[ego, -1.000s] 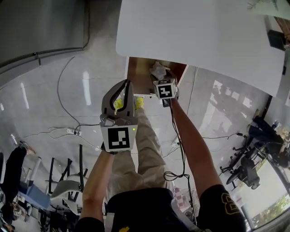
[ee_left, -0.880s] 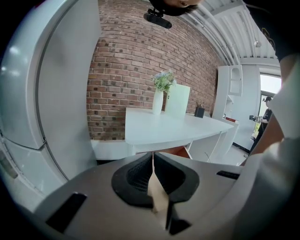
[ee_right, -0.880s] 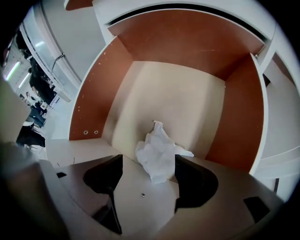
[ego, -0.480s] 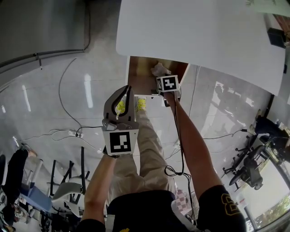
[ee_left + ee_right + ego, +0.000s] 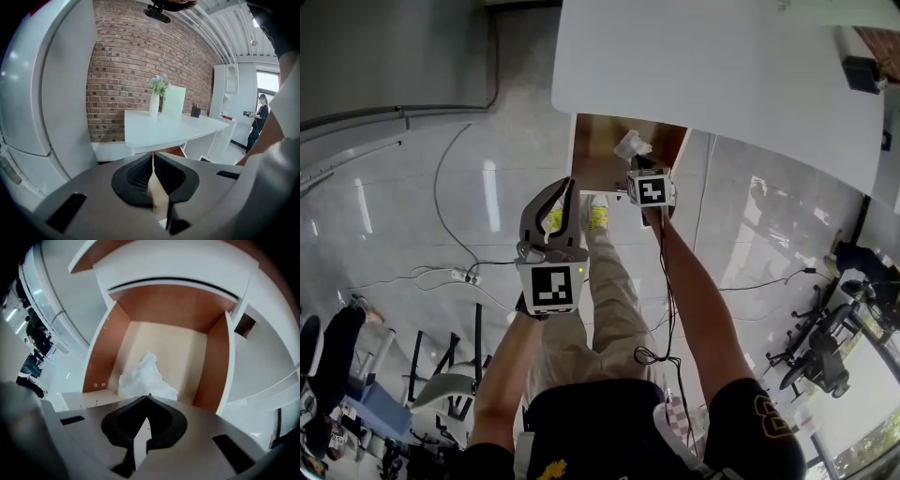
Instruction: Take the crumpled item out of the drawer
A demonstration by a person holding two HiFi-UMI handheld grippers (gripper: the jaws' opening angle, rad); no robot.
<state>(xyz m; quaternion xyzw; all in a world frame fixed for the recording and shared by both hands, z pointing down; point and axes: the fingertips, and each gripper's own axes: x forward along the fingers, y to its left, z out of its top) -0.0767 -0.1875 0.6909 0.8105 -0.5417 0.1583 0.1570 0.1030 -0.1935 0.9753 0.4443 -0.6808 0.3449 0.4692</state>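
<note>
- The drawer (image 5: 592,161) stands pulled out from under the white bench (image 5: 722,66). The crumpled paper (image 5: 143,377) lies loose on its pale bottom, in the near half. In the right gripper view it sits closer to the left wall than the right.
- The right tool (image 5: 148,398) is over the drawer's front edge with its jaws closing. The tips meet in a point right at the paper's near fringe.
- That looks like a shallow bite. A good grab wants the tips spread wide, pushed over the bulk of the wad, then squeezed on the thick middle. A stray corner could tear or slip.
- The lift should go straight up and back toward the person, clear of the drawer's front board and side walls, so the paper doesn't snag and drop.
- The left tool (image 5: 153,155) hangs off to the side above the floor (image 5: 412,216), jaws pressed together on nothing, looking out across the room. It has no job here beyond keeping out of the way.
- It's hard to tell whether a thin fold of paper is caught between the right tool's tips. The tool's own body covers the paper's near edge in the right gripper view. In the head view the marker cube (image 5: 652,188) and the tool itself block that spot.
- The bench top cuts off the drawer's back end in the head view, so its rear corners show only from the right tool.
- The underside of the paper shows in no view.
</note>
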